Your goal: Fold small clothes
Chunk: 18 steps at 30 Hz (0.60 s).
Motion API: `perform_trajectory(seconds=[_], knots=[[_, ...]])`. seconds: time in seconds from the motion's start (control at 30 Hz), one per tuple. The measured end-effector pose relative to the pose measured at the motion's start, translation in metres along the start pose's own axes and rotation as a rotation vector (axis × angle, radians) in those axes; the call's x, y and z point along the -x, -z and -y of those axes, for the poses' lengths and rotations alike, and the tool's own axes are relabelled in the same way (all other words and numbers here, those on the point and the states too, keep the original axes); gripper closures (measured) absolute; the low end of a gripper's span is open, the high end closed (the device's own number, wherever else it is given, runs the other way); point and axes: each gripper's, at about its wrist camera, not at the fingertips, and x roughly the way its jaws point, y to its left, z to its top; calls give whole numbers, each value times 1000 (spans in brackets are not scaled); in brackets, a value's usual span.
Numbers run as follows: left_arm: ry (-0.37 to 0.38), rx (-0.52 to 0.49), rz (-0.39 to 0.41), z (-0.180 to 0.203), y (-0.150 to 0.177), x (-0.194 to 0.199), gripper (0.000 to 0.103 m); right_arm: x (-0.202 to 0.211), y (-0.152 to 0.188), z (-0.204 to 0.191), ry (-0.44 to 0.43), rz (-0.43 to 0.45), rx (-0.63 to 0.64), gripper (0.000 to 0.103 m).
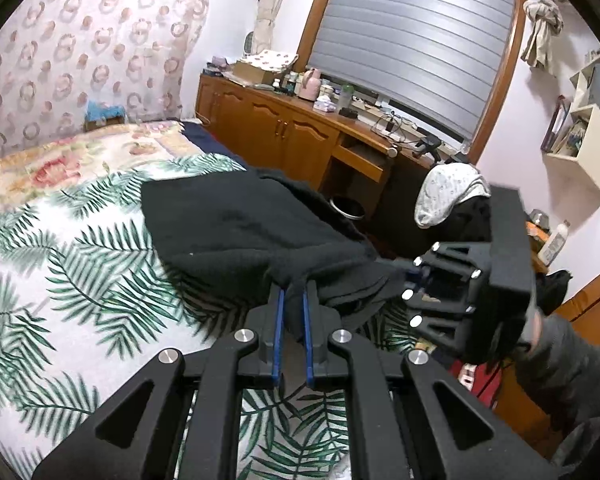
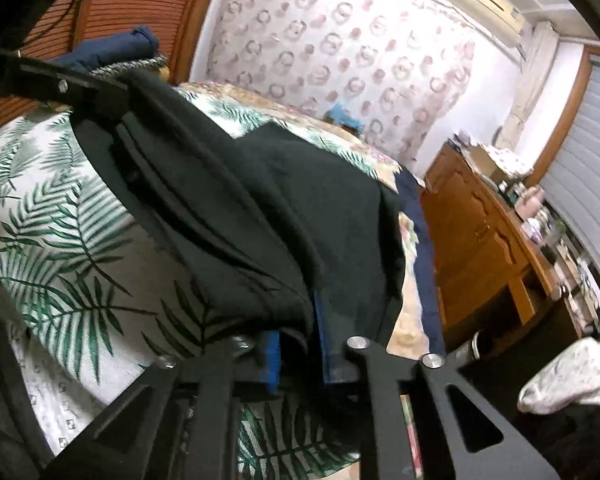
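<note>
A bed (image 1: 40, 264) with a palm-leaf cover fills the near side of a bedroom. Behind it hangs a curtain (image 1: 80, 48) printed with pinkish rings. A long wooden cabinet (image 1: 268, 124) — its top crowded with bottles and boxes — runs under a window (image 1: 412, 36) with a grey blind. White shelves (image 1: 584, 136) hang on the pale wall.

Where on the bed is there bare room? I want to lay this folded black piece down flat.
Free: the palm-leaf sheet left of the black garment, up to the floral blanket. Crowded: the right edge, where the right claw meets the left claw, and the cluttered wooden counter.
</note>
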Motion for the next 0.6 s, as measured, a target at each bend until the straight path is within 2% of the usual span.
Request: perform_trajectory(seconds=[0.13,0.27,0.5,0.6], knots=[[-32,-2,7,-6,-9,1,94,10,-24,10,16,44,39,90],[-73,1,9,-20,-20,-9,94,1,-50,17,28,72,100,90],[-127,11,8,-51,-46,-29,90,-50,-88,30,9,91,176,90],[-164,6,11,-66,-64,-40,83,-78,-103,44,-29,82,186,90]])
